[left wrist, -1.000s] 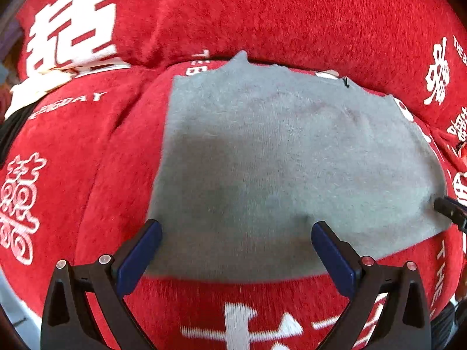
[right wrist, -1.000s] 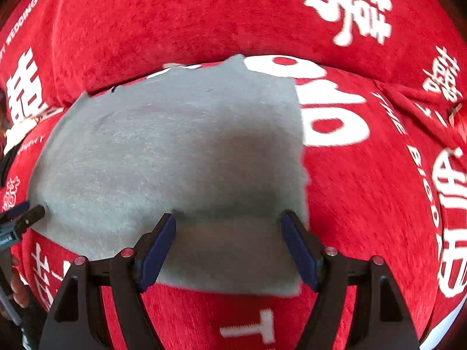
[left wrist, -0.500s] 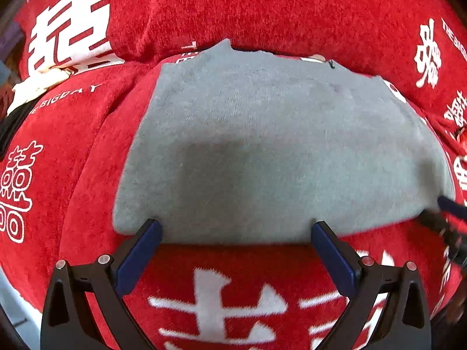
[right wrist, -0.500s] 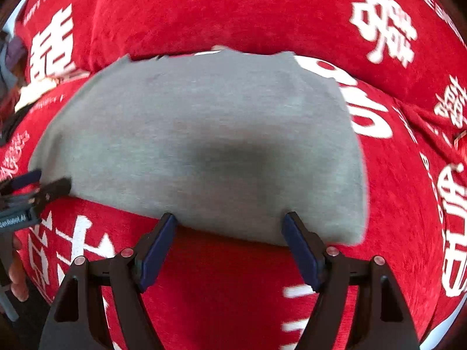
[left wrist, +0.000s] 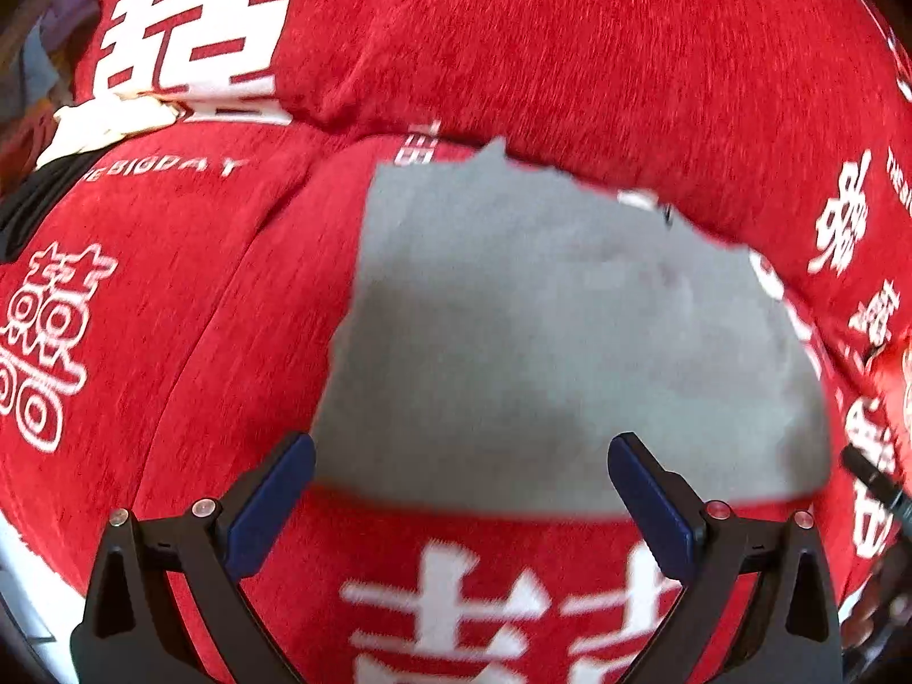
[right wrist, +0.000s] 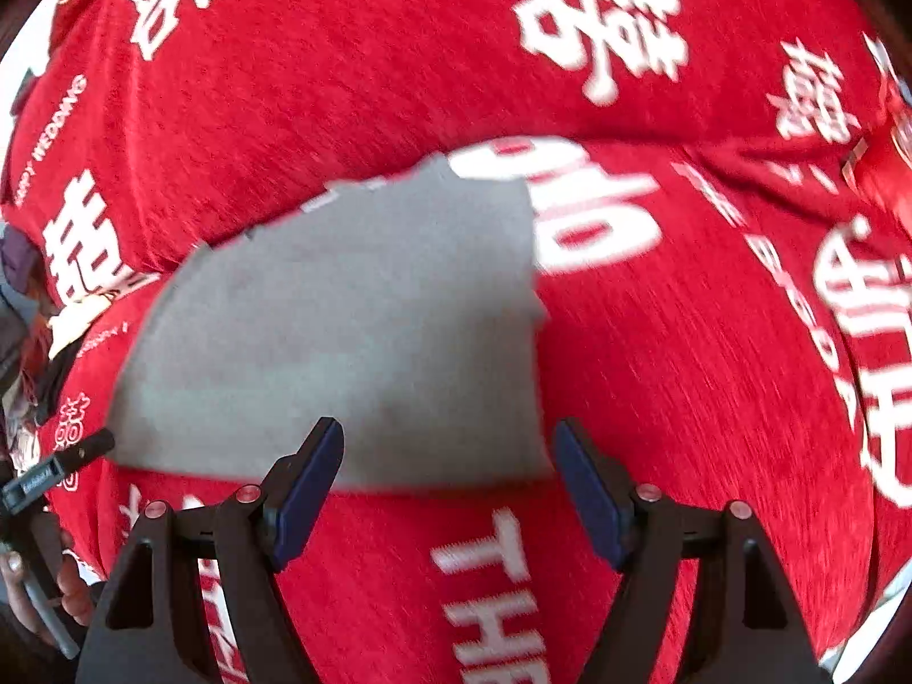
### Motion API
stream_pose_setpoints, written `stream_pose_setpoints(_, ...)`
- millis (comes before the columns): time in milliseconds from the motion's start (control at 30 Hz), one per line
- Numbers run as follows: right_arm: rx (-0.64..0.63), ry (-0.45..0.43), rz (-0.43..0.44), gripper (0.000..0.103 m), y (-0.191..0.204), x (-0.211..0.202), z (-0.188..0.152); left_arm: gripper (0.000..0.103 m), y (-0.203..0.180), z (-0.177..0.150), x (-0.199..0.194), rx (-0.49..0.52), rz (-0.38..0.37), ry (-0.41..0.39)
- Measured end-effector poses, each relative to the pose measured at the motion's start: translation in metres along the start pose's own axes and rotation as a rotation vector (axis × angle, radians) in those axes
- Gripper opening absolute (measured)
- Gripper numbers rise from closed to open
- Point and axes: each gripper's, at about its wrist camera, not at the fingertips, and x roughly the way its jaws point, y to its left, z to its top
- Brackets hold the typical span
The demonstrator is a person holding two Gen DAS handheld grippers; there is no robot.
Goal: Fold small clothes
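grey cloth (left wrist: 547, 342) flat, near edge between open jaws.

The left gripper (left wrist: 460, 490), black-framed with dark blue padded fingers (left wrist: 273, 490), has its jaws spread wide with nothing between them. Taking the flat grey knit cloth (left wrist: 547, 342) as landmark, it hovers just short of the cloth's near edge, towards the left corner, both pads clear of the fabric. The right gripper (right wrist: 450, 479), of the same build, is likewise spread wide and grips nothing; it sits at the near edge by the cloth's right corner. In the right wrist view the left gripper's fingertip (right wrist: 85, 447) shows at the cloth's left corner, and bare fingers (right wrist: 68, 587) of the person's hand curl round a handle below it.
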Motion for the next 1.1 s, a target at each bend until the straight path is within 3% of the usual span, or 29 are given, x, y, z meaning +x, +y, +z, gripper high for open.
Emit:
stream_pose_setpoints(200,-0.118,0.050,-0.079,0.079,0.051,0.054,0.037,0.103,-0.037,0.037,0.040,0.048,0.002,0.027)
stream_pose_setpoints(367,-0.124,0.107,-0.147,0.079,0.051,0.093,0.057,0.103,-0.033,0.056,0.085,0.033,0.065,0.091)
stream_pose_setpoints(567,-0.184,0.111,-0.190,0.082,0.053,0.111,0.081,0.103,-0.044,0.074,0.100,0.109,0.104,0.062)
stream_pose_setpoints(833,-0.129,0.143,-0.167,0.089,0.046,0.141,0.113,0.103,-0.043,0.108,0.124,0.104,0.118,0.076)
stream_pose_setpoints(1100,-0.144,0.136,-0.196,0.097,0.048,0.151,0.119,0.103,-0.044,0.114,0.124,0.117,0.123,0.085)
